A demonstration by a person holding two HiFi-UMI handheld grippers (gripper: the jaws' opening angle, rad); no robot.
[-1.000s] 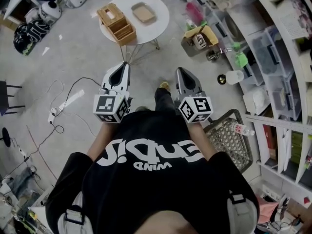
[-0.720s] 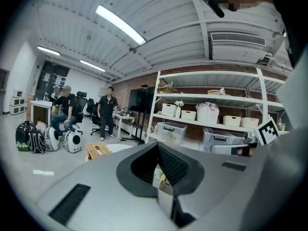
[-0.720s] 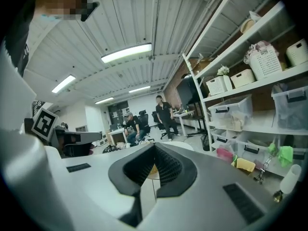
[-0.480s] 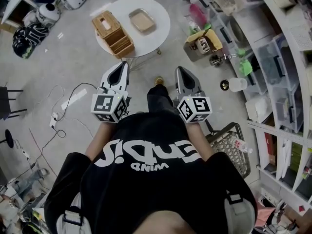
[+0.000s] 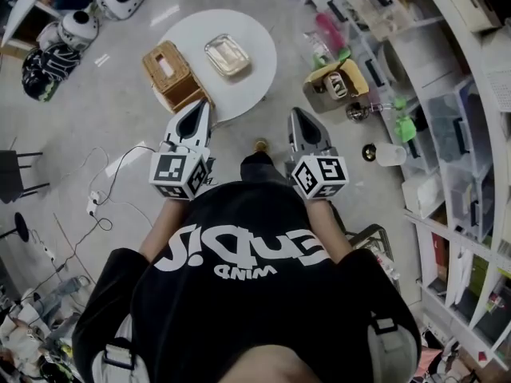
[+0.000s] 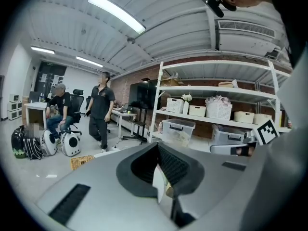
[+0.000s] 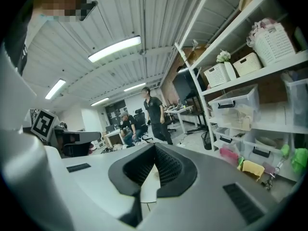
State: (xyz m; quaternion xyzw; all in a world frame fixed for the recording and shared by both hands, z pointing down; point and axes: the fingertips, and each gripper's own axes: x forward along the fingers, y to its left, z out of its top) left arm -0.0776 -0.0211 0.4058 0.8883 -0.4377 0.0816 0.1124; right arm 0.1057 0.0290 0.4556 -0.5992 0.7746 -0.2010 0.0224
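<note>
Wicker box (image 5: pixel 169 74) and metal tray (image 5: pixel 227 55) were set on the far white round table (image 5: pixel 260 48), just beyond the left gripper (image 5: pixel 197 112) and right gripper (image 5: pixel 297 117), both held empty with jaws pressed together. An approach was judged to be in hand; any grasp would call for jaws to be parted and lowered.

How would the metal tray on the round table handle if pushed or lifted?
The tray looks thin, shiny and empty, so probably light and stiff. Low and flat on the smooth white table, it would likely slide rather than tip.
</note>
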